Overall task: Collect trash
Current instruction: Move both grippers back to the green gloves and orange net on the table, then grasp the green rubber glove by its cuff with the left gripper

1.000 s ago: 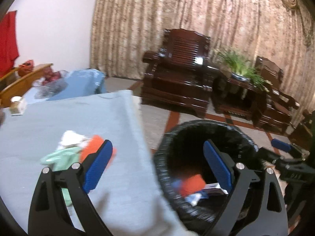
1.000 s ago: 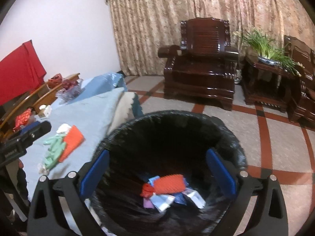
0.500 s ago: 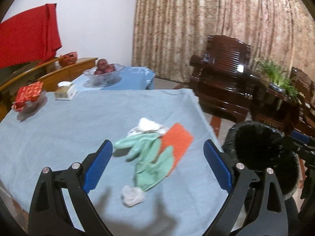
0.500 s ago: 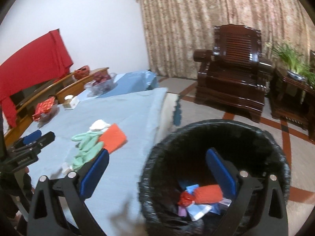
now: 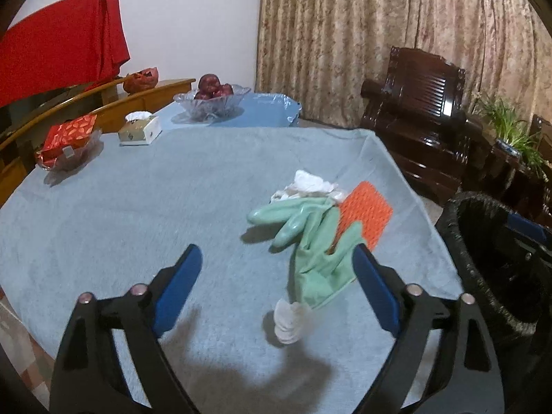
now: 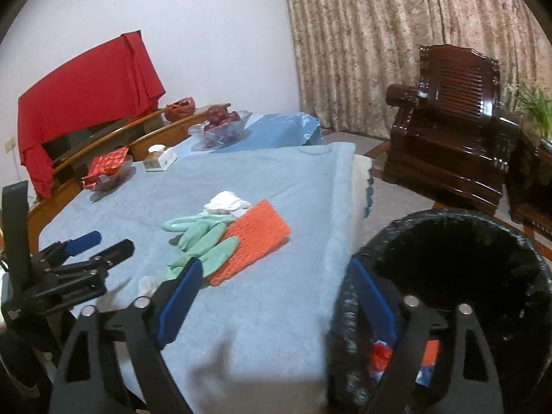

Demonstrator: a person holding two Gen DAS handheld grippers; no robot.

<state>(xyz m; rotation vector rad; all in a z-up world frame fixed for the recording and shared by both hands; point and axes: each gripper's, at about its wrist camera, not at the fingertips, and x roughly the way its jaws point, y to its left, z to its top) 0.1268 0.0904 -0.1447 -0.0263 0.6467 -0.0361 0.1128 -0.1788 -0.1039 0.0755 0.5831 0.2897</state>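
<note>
On the blue-clothed table (image 5: 138, 214) lie green rubber gloves (image 5: 310, 241), an orange mesh sponge (image 5: 367, 215), crumpled white tissue (image 5: 310, 184) and a small white wad (image 5: 289, 321). They also show in the right wrist view: gloves (image 6: 203, 238), sponge (image 6: 255, 241), tissue (image 6: 226, 201). My left gripper (image 5: 277, 286) is open and empty, above the table just short of the wad. My right gripper (image 6: 276, 296) is open and empty, over the table edge beside the black-lined trash bin (image 6: 448, 262), which holds coloured trash (image 6: 381, 355). The bin also shows in the left wrist view (image 5: 483, 248).
At the table's far end stand a glass fruit bowl (image 5: 210, 100), a tissue box (image 5: 139, 131) and a red packet in a dish (image 5: 67, 139). A dark wooden armchair (image 6: 452, 124) and a plant (image 5: 510, 131) stand beyond the bin.
Both grippers swung left, from over the bin toward the table. The trash pile now sits in front of the left gripper; the bin moved to the right of both views.
</note>
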